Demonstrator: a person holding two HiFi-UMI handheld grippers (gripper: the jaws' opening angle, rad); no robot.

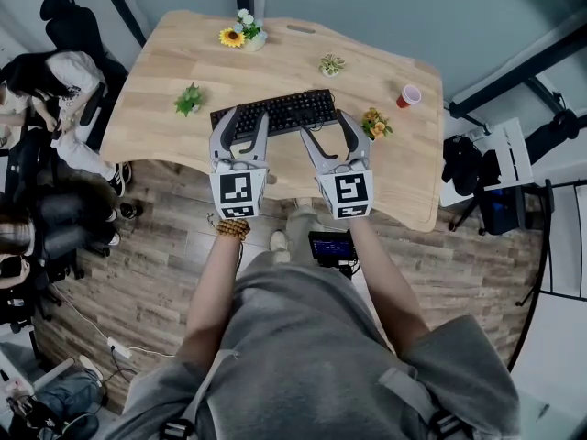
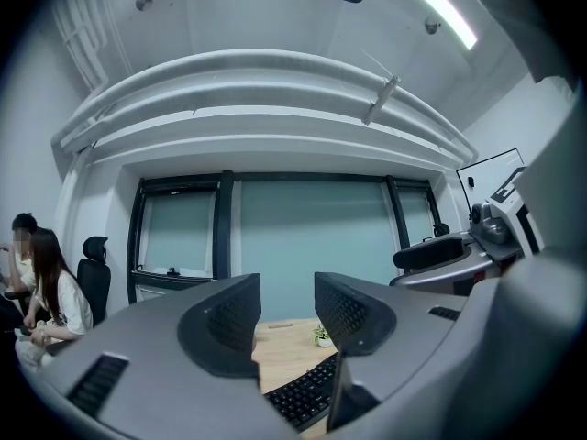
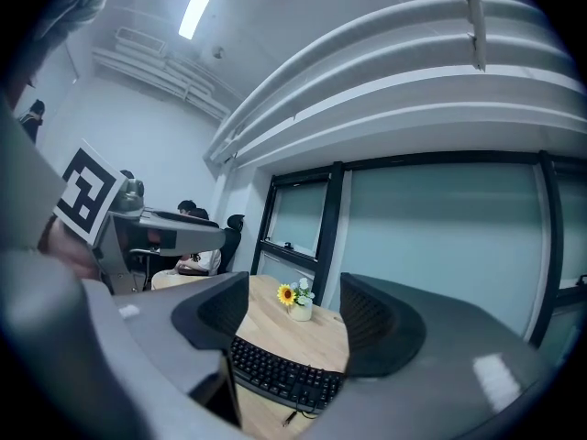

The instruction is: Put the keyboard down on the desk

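The keyboard [image 1: 284, 110] lies flat on the surface [image 1: 284, 58], about midway between its left and right edges and closer to the near edge than the far one. The left tool [image 1: 245, 119] hangs at its left end and the right tool [image 1: 325, 128] at its right end, both released, with nothing between the pads. To my eye the putting-down is done. The next move would be drawing both tools back over the near edge without nudging the keys.

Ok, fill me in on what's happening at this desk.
A person holds a claw in each hand at the near edge of the wooden desk. The black keyboard lies flat on it, by their tips. The left claw and right claw are both open, with nothing between them, so neither grips it.
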